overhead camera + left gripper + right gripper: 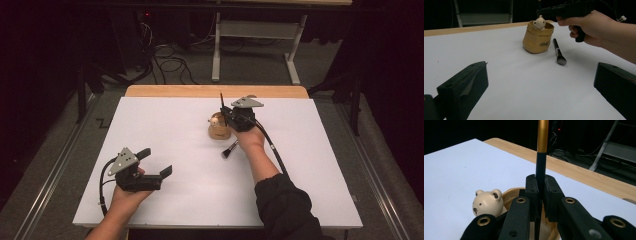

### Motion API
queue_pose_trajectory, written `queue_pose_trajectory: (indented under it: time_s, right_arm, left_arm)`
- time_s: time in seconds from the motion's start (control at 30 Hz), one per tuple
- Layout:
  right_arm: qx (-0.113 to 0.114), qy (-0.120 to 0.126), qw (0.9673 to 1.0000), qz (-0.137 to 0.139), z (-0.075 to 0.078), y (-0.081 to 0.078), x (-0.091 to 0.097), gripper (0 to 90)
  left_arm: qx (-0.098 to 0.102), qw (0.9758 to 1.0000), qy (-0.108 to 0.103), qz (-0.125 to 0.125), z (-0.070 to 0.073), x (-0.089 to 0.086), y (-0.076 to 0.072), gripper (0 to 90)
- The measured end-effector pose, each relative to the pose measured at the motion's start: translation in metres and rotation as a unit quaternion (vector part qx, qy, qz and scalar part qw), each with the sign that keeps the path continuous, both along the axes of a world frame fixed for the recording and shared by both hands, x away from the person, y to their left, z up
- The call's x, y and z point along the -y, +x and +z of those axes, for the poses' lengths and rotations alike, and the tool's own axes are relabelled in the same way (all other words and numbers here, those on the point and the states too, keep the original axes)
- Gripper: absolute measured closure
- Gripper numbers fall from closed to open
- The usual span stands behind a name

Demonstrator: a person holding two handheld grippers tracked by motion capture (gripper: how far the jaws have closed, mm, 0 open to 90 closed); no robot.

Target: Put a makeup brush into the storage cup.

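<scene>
Brush (221,100) stands upright in right gripper (226,114), jaws clamped on its black shaft, right over tan pot (219,131) mid-table. 2nd brush (229,149) lies flat just beside pot. Left gripper (156,163) near front-left, jaws wide apart, nothing between; bare white table (165,125) all round it.

Left gripper view: pot (537,38) w/ bear head (539,22) at rim, lying brush (558,52) just beside, clear sheet in front.

Right gripper view: brush (541,157) black below, gold above; wood edge (579,173) behind.

Left gripper (159,163) rested low near table edge, jaws wide apart. Right gripper (540,185) was extended forward, jaws clamped together, forearm sleeved.
</scene>
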State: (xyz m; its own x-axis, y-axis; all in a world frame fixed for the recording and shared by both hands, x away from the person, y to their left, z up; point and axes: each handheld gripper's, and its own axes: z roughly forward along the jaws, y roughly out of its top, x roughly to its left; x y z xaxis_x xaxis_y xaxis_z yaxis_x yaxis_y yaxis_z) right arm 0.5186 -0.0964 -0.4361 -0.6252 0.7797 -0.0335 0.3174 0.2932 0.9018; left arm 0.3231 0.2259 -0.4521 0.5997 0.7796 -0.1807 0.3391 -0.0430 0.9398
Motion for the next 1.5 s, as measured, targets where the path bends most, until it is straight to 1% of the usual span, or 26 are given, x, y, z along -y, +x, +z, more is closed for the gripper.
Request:
queue_pose_trajectory:
  time_s: [0.03,0.13,0.2,0.23,0.27,0.3,0.4,0.6,0.67,0.73,0.77,0.8,0.87,0.9,0.93,1.0,1.1,1.23,1.5]
  right_arm:
    - [-0.004,0.002,1.0,-0.002,0.0,0.0,0.0,84.2]
    - [-0.002,0.006,1.0,-0.004,0.0,0.0,0.0,83.5]
    - [0.0,0.014,0.9999,-0.003,0.001,0.001,0.001,78.5]
    - [0.002,0.017,0.9998,-0.003,0.002,0.001,0.002,76.8]
    - [-0.001,0.022,0.9998,-0.002,0.003,0.0,0.002,76.3]
    - [-0.001,0.022,0.9998,0.001,0.003,0.0,0.002,76.3]
    - [0.002,0.012,0.9999,0.006,0.004,-0.002,0.001,75.9]
    - [0.0,0.014,0.9999,0.002,0.006,-0.004,0.002,75.7]
    - [0.007,0.014,0.9999,0.006,0.008,-0.005,0.003,75.6]
    - [0.005,0.016,0.9998,0.005,0.01,-0.007,0.004,74.6]
    - [0.008,0.015,0.9998,0.006,0.01,-0.007,0.005,74.4]
    - [0.006,0.016,0.9998,0.007,0.011,-0.008,0.006,73.8]
    - [0.002,0.018,0.9998,0.005,0.011,-0.009,0.007,71.0]
    - [0.001,0.014,0.9999,0.008,0.012,-0.01,0.009,69.8]
    - [-0.001,0.017,0.9998,0.007,0.012,-0.011,0.009,69.2]
    - [0.004,0.017,0.9998,0.008,0.012,-0.014,0.011,67.9]
    - [0.004,0.024,0.9997,0.006,0.012,-0.018,0.016,65.1]
    - [0.001,0.027,0.9996,0.002,0.013,-0.024,0.023,62.0]
    - [0.005,0.038,0.9993,0.003,0.013,-0.039,0.036,56.1]
  left_arm:
    - [0.0,1.0,-0.002,0.001,0.0,0.0,0.0,0.1]
    - [-0.001,1.0,-0.002,0.0,0.0,0.0,0.0,0.2]
    - [0.0,1.0,-0.002,0.0,0.0,0.0,0.0,0.2]
    - [0.0,1.0,-0.002,0.0,0.0,0.0,0.0,0.1]
    - [0.0,1.0,-0.002,0.001,0.0,0.0,0.0,0.2]
    - [0.0,1.0,-0.002,0.001,0.0,0.0,0.0,0.2]
    - [-0.001,1.0,-0.002,0.001,0.0,0.0,0.0,0.1]
    - [-0.001,1.0,-0.001,0.001,0.0,0.001,0.0,0.2]
    - [-0.002,1.0,0.0,0.0,-0.001,0.001,0.0,0.2]
    - [-0.002,1.0,0.001,0.0,-0.001,0.001,0.0,0.2]
    - [-0.003,1.0,0.002,0.0,-0.001,0.001,0.001,0.2]
    - [-0.004,1.0,0.004,-0.002,-0.001,0.001,0.001,0.2]
    - [-0.004,1.0,0.002,0.0,-0.001,0.002,0.001,0.2]
    - [-0.005,1.0,0.003,0.0,-0.001,0.002,0.001,0.2]
    - [-0.005,1.0,0.003,0.0,-0.001,0.002,0.001,0.2]
    - [-0.005,1.0,0.003,-0.001,-0.001,0.002,0.001,0.2]
    - [-0.005,1.0,0.003,0.0,-0.001,0.002,0.001,0.2]
    - [-0.005,1.0,0.004,0.001,-0.001,0.002,0.001,0.2]
    - [-0.005,1.0,0.005,0.001,-0.002,0.002,0.002,0.2]
